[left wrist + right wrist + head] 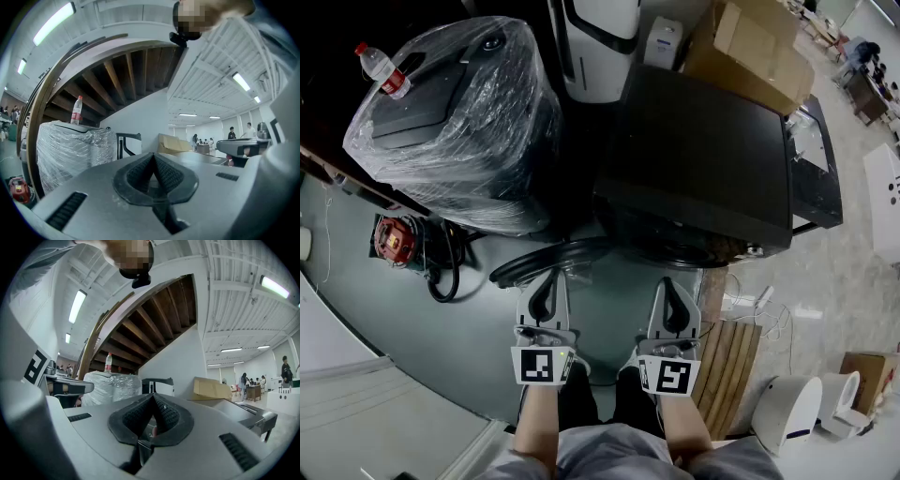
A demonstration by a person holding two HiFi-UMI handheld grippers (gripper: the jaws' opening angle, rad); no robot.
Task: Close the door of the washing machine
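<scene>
In the head view the black washing machine [703, 159] stands ahead of me, seen from above. Its round door [534, 261] hangs open, swung out to the left of the drum opening. My left gripper [550, 274] points at the door's rim from just below, jaws shut and empty. Shut and empty too, my right gripper [673, 284] sits below the machine's front. Each gripper view shows its black ribbed pads pressed together at the tips, the left gripper [153, 155] and the right gripper [153, 396] both holding nothing.
A plastic-wrapped machine [450, 122] with a water bottle [382, 70] on top stands at the left. A red device [396, 239] with a cable lies on the floor. A cardboard box [750, 47] is behind the washer, a wooden pallet [727, 361] at right.
</scene>
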